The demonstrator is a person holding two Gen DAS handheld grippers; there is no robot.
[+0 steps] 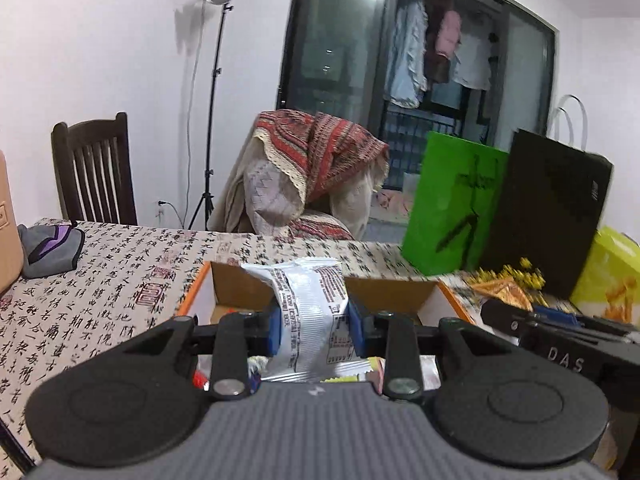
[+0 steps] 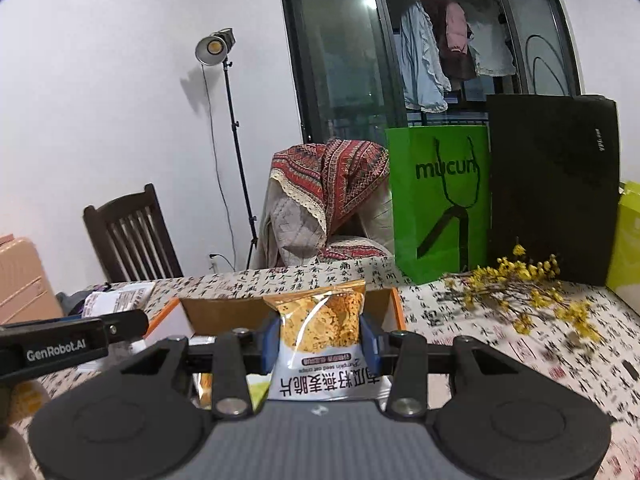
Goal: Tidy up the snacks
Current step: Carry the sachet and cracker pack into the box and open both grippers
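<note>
Left gripper (image 1: 312, 330) clamping silver packet (image 1: 310, 312), right gripper (image 2: 319, 340) clamping orange packet (image 2: 320, 328)

Green bag (image 2: 440, 200) beside black bag (image 2: 552, 188); yellow flowers (image 2: 528, 280) lie before them

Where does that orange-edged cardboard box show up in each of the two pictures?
Left wrist view: the orange-edged box sits low in the centre, behind the silver packet.
Right wrist view: the box is low, centre-left, behind the yellow snack packet.
Shared landmark: the green bag, right of centre.
</note>
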